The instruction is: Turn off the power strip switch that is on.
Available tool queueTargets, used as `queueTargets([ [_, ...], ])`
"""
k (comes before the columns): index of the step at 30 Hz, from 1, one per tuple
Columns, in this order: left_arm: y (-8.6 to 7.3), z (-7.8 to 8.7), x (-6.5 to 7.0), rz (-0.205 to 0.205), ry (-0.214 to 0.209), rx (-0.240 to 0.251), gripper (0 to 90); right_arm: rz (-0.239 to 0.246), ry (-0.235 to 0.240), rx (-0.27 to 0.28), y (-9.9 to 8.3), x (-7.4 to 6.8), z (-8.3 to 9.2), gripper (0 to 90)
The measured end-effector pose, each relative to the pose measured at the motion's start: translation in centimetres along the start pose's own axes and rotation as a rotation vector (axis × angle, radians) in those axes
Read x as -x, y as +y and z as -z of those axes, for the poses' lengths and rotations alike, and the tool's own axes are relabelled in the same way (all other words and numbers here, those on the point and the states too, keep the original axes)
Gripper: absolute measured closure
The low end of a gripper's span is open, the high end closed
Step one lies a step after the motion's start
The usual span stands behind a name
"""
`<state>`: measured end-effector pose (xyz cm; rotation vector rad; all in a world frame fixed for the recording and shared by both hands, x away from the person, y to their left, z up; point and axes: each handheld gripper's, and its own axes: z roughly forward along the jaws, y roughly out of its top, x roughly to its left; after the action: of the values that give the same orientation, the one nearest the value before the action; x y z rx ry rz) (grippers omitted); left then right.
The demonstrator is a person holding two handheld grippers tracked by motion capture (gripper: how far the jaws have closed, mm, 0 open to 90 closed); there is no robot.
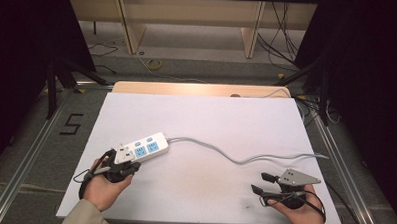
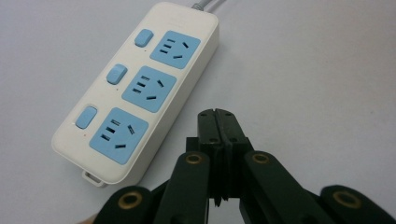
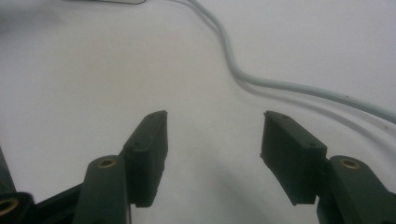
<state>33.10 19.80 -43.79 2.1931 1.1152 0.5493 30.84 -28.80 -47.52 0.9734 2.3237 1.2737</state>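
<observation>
White rectangular table top (image 1: 211,122) carries everything. White plastic power strip with three blue sockets and blue switches (image 2: 140,88) lies on left part, grey cable (image 1: 245,157) snaking right. Left gripper (image 2: 217,116) just beside strip's near end, jaws clenched, nothing between. Right gripper (image 3: 212,140) well apart at right, jaws released, empty.

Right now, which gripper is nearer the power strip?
Left. The left gripper, shut, sits right beside the power strip; the right gripper, open, is far across the table, near its cord.
</observation>
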Motion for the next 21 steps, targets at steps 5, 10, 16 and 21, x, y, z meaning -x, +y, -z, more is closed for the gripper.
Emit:
queueTargets([
  [5, 0.06, -0.06, -0.46, 0.011, 0.010, -0.005, 89.9, -0.001, 0.000, 0.000, 0.01, -0.01, -0.02, 41.8],
  [10, 0.19, -0.07, -0.69, 0.013, 0.017, -0.005, 89.9, 0.000, 0.001, -0.002, 0.01, 0.00, -0.02, 41.8],
  [16, 0.30, -0.12, -0.87, 0.020, 0.021, -0.003, 89.9, 0.002, 0.000, -0.002, 0.02, 0.01, -0.02, 41.9],
  [21, 0.41, -0.05, -1.19, 0.023, 0.027, -0.006, 89.9, 0.001, 0.001, -0.003, 0.02, -0.01, -0.03, 41.9],
])
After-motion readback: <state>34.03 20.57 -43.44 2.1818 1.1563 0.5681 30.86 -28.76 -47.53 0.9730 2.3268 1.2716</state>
